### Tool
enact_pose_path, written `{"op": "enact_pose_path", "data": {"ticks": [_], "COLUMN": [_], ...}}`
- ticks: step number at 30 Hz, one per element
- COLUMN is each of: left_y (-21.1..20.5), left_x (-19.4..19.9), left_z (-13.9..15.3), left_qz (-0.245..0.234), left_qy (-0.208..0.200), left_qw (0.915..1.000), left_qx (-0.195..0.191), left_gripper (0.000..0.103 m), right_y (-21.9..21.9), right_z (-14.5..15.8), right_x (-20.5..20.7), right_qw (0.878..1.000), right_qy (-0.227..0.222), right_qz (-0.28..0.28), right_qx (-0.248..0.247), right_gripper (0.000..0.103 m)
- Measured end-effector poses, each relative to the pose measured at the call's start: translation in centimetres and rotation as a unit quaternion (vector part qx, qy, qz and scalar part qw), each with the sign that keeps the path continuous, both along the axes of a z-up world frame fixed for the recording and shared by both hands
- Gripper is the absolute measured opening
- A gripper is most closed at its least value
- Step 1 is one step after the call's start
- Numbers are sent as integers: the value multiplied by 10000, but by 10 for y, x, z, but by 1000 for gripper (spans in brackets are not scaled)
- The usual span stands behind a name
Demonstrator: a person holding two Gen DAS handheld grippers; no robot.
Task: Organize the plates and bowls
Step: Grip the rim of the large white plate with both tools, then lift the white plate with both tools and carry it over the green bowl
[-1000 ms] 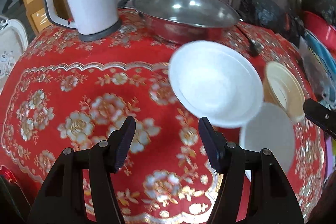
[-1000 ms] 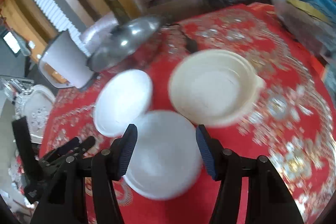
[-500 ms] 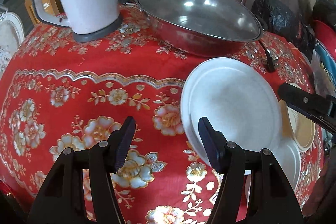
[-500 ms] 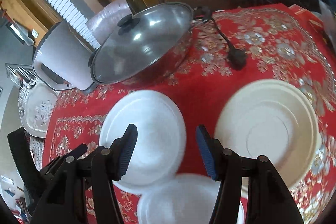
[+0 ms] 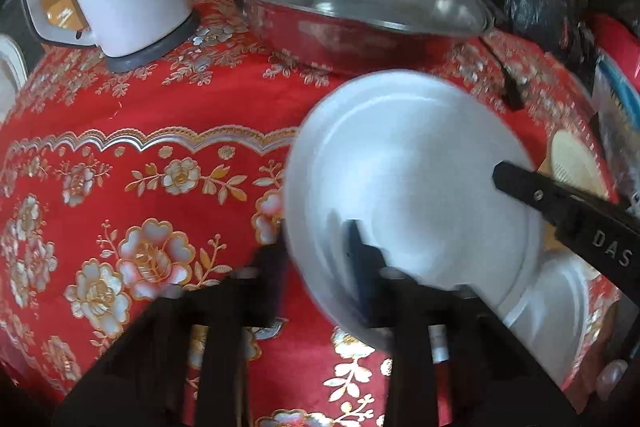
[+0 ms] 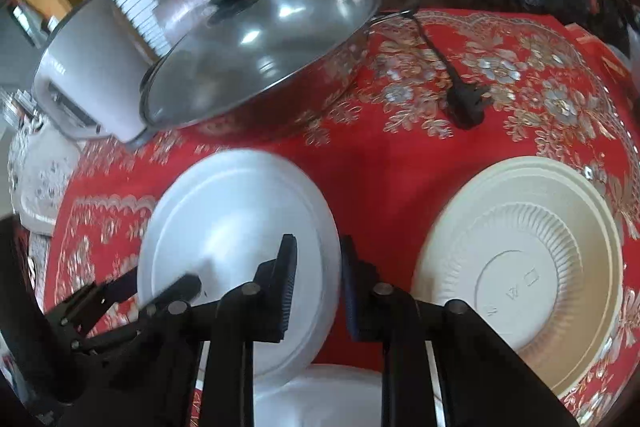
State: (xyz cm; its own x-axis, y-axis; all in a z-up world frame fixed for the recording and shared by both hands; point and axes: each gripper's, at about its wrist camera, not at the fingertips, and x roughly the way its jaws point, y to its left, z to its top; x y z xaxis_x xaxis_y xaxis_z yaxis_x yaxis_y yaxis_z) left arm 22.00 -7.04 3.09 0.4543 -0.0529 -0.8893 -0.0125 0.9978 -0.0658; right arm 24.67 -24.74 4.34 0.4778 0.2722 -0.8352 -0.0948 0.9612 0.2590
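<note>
White plate (image 5: 420, 167) over the red worktop (image 5: 140, 115) is pinched at its near rim by the left claw (image 5: 316, 255) and at its right rim by the right claw (image 6: 318, 267), both jaws having just closed on it, with the other plate (image 5: 552, 307) just beside it on the right claw's side.

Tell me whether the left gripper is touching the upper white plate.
Touching. The left wrist view shows the left gripper, whose jaws have just been closing, clamped on the near rim of the upper white plate: one finger over it, the other under.
</note>
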Motion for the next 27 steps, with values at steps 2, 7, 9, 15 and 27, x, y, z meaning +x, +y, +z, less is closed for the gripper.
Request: {"op": "enact_pose_path", "data": {"ticks": [2, 7, 9, 15, 27], "left_y": [-1, 7, 11, 29, 98], "left_x": [-2, -12, -19, -51, -152], "left_z": [-1, 4, 9, 23, 53], "left_qz": [-33, 27, 55, 161, 545], "left_qy": [-2, -85, -138, -233, -559], "left_qw": [10000, 9999, 9999, 9996, 9969], "left_qx": [39, 57, 60, -3, -83], "left_gripper": [20, 20, 20, 20, 20], "right_y": [4, 11, 14, 28, 89], "right_z": [1, 6, 8, 19, 43], "right_x": [-5, -14, -17, -36, -114], "right_qw": [9999, 9994, 9993, 9988, 9937], "right_qy": [-105, -237, -257, -344, -613], "right_qz": [71, 156, 189, 304, 936], "right_qx": [-116, -173, -196, -149, -71], "right_gripper": [13, 13, 13, 13, 14]}}
